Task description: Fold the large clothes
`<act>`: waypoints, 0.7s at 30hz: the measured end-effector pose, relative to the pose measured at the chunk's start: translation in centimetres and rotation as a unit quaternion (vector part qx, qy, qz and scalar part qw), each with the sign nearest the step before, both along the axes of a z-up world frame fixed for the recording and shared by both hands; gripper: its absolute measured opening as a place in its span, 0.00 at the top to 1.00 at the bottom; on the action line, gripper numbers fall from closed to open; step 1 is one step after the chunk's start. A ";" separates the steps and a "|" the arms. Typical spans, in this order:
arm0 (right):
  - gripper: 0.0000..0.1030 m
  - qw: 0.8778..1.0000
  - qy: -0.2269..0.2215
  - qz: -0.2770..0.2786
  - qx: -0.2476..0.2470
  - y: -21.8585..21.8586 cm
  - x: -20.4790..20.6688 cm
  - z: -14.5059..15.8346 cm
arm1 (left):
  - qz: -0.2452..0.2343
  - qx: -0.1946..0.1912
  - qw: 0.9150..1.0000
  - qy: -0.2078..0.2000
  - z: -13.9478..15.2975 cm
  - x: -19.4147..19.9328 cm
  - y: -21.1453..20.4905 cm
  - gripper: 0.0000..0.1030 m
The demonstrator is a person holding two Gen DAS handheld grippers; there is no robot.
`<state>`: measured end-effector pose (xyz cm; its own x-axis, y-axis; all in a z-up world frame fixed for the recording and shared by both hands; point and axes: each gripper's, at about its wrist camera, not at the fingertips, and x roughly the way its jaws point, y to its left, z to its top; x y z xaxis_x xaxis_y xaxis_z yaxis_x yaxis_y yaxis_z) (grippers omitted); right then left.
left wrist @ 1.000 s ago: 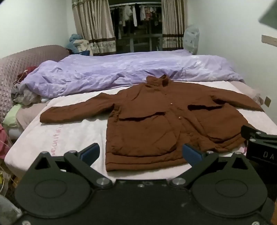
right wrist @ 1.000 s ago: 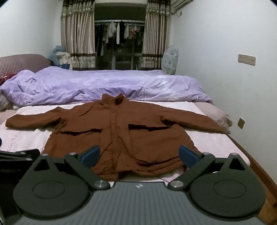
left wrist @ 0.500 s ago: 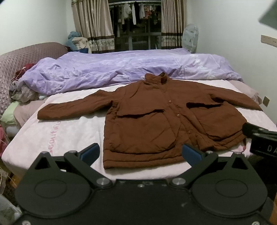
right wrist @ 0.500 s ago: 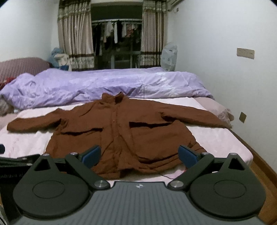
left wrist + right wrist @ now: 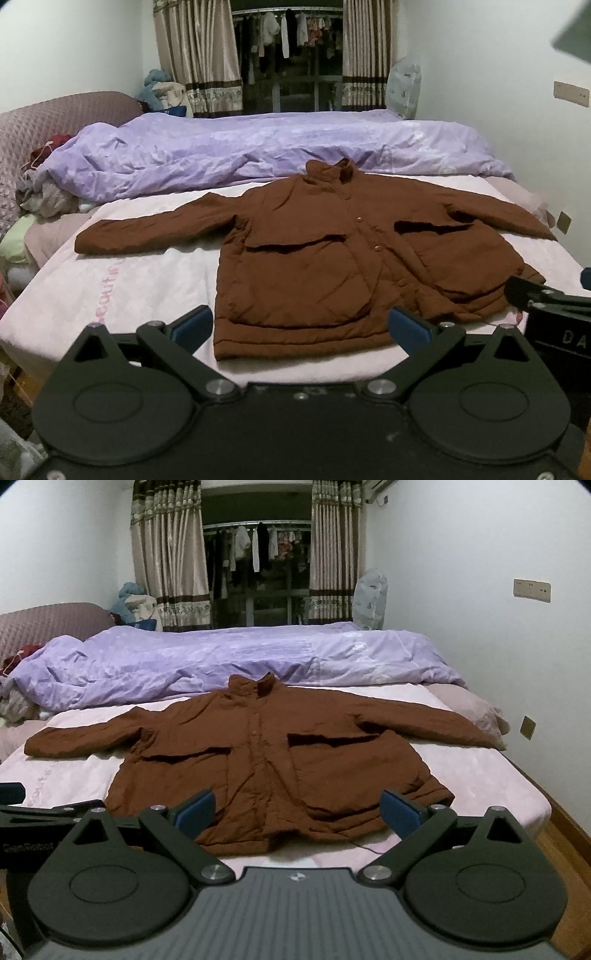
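Your left tongs [image 5: 301,328] are spread wide with nothing between the blue pads [image 5: 194,325], hanging over the near edge of the bed, just short of the jacket's hem. Your right tongs [image 5: 297,810] are spread the same way, empty, blue pads [image 5: 400,812] framing the hem from the other side. You can see the right tool at the right edge of the left view, and the left tool at the left edge of the right view, so the two sit side by side.

Against a second ago, you've eased both tools a little closer: the brown jacket [image 5: 354,258] fills more of each view and its hem sits lower, nearer your fingers. The jacket itself hasn't shifted.

It lies flat and face up on the pale pink sheet [image 5: 122,288], collar [image 5: 332,170] pointing away from you, both sleeves stretched straight out to the sides, front buttoned, two pocket flaps showing.

Beyond the collar a lilac duvet [image 5: 240,147] is bunched across the far half of the bed [image 5: 517,786]. Past that, curtains [image 5: 170,554] frame a rail of hanging clothes [image 5: 255,550]. No containers show in either view.
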<state>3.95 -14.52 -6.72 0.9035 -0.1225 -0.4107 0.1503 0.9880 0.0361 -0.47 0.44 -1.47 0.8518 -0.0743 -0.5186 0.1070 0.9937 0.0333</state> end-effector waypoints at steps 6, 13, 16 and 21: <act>0.00 1.000 -0.001 0.000 0.001 -0.1 0.0 0.0 | -0.002 0.001 1.000 -0.004 0.1 -0.2 -0.2 0.00; 0.00 1.000 0.001 0.001 0.001 0.0 0.0 -0.1 | 0.005 0.002 1.000 -0.007 -0.1 -0.2 0.0 0.00; 0.00 1.000 0.002 0.001 0.000 0.1 0.0 -0.1 | 0.005 0.002 1.000 -0.006 -0.2 -0.1 -0.1 0.00; 0.00 1.000 0.005 0.005 -0.004 0.2 0.2 -0.5 | 0.007 0.001 1.000 -0.005 -0.3 -0.1 -0.2 0.00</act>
<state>4.14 -14.34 -7.20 0.9003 -0.1167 -0.4193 0.1405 0.9897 0.0264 -0.58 0.20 -1.75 0.8577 -0.0617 -0.5104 0.0934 0.9950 0.0367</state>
